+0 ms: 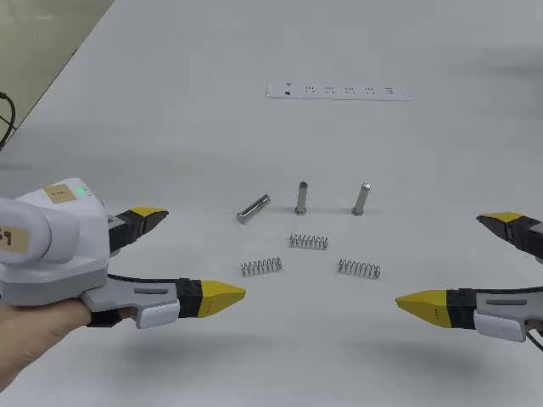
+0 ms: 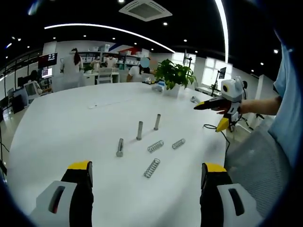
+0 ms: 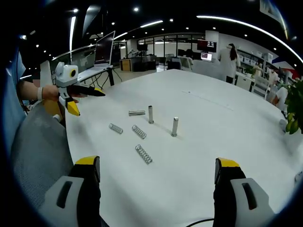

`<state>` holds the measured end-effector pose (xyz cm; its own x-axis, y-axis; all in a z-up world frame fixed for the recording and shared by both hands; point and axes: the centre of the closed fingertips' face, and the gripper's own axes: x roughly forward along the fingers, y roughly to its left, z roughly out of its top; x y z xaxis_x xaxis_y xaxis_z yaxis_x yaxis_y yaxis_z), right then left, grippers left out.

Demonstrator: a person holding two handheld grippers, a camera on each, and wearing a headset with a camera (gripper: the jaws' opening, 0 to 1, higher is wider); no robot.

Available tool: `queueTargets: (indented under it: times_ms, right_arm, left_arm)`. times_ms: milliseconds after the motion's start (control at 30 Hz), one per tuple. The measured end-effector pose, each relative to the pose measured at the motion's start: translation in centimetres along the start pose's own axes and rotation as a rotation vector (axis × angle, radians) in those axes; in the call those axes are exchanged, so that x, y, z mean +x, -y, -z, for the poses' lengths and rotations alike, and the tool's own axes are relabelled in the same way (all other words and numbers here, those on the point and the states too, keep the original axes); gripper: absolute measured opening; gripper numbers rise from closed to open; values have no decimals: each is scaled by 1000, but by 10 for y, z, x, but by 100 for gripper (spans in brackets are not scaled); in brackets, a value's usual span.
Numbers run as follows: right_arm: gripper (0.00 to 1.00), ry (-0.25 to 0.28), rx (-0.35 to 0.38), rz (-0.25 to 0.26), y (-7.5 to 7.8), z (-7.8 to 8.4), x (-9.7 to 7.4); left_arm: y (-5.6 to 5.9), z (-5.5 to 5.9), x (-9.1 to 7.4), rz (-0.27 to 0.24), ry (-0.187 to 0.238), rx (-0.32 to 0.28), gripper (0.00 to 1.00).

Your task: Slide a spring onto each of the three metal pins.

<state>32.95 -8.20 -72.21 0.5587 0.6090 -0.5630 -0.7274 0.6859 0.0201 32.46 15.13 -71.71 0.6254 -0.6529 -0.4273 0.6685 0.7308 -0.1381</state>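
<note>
With jaws wide open and empty, I hold the left gripper [image 1: 204,253] and right gripper [image 1: 439,259] toward the worktop's [image 1: 170,127] near edge, the three springs [image 1: 308,242] lying crosswise between them, the left spring [image 1: 260,266] nearest my left gripper, and just beyond them the three pins [image 1: 301,197], two upright and the left pin [image 1: 253,208] toppled, with bare worktop all round.

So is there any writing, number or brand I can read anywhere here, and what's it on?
Nothing reads clearly.
Sticker on the left gripper: dark characters cut off at the picture's edge, unreadable.
Tan label on its top: too blurred.
Power strip: markings too small to read.
</note>
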Motion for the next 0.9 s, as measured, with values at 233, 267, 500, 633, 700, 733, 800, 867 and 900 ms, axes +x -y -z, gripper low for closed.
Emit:
queueTargets:
  times_ms: [233, 267, 500, 633, 700, 733, 800, 867, 900]
  right_arm:
    - [100, 0, -3, -2, -1, -1, 0]
    - [100, 1, -2, -2, -1, -1, 0]
    - [100, 14, -8, -3, -2, -7, -1]
    - [100, 17, -7, -4, -2, -6, -1]
    - [100, 13, -11, -7, -3, -5, -1]
    - [100, 11, -13, -8, -3, -5, -1]
    - [100, 12, -11, -11, -3, -4, -1]
    - [100, 10, -12, -10, -2, -4, -2]
    - [100, 9, -12, -9, -2, -3, -2]
  left_arm:
    - [-1, -1, -1, -5, 7, -9, 93]
    - [-1, -1, -1, -5, 7, -8, 93]
    - [-1, -4, -3, -10, 15, -3, 93]
    - [0, -3, -5, -11, 14, -4, 93]
    - [0, -3, -5, -11, 11, -3, 93]
    - [1, -3, -5, -10, 11, -3, 93]
    - [1, -3, -4, -10, 13, -2, 93]
    - [1, -4, -3, -9, 13, -2, 93]
    - [1, -4, -2, -8, 15, -1, 93]
